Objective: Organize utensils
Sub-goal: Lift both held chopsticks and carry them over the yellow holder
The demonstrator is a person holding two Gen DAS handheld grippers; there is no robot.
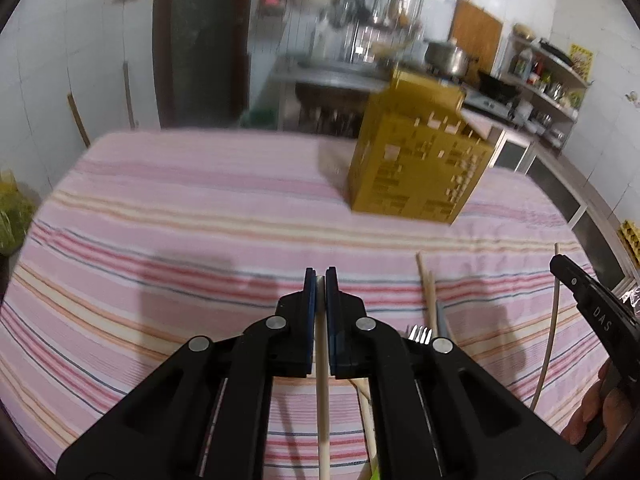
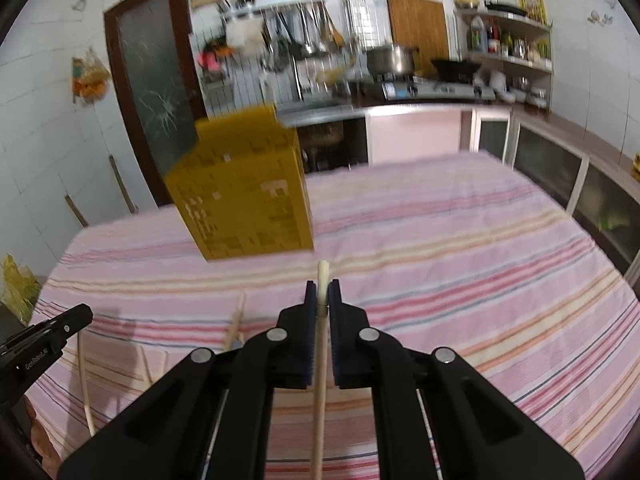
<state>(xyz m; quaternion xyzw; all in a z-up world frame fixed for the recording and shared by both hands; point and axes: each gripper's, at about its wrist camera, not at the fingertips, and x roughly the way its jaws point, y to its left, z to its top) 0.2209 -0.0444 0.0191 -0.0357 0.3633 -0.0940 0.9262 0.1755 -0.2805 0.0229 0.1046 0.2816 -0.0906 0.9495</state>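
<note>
A yellow perforated utensil holder (image 1: 416,160) stands on the striped tablecloth; it also shows in the right wrist view (image 2: 244,188). My left gripper (image 1: 320,280) is shut on a pale wooden chopstick (image 1: 323,400), held above the table. My right gripper (image 2: 322,292) is shut on another pale chopstick (image 2: 320,380), whose tip pokes past the fingertips. Loose chopsticks (image 1: 427,292) and a metal fork (image 1: 420,334) lie on the cloth between the grippers. The right gripper also shows at the edge of the left wrist view (image 1: 592,304), holding its chopstick (image 1: 548,344).
The table carries a pink striped cloth (image 2: 460,240). Behind it are a kitchen counter with a pot (image 2: 390,60), a stove, shelves and a dark door (image 2: 156,80). A green bag (image 1: 12,216) sits at the left.
</note>
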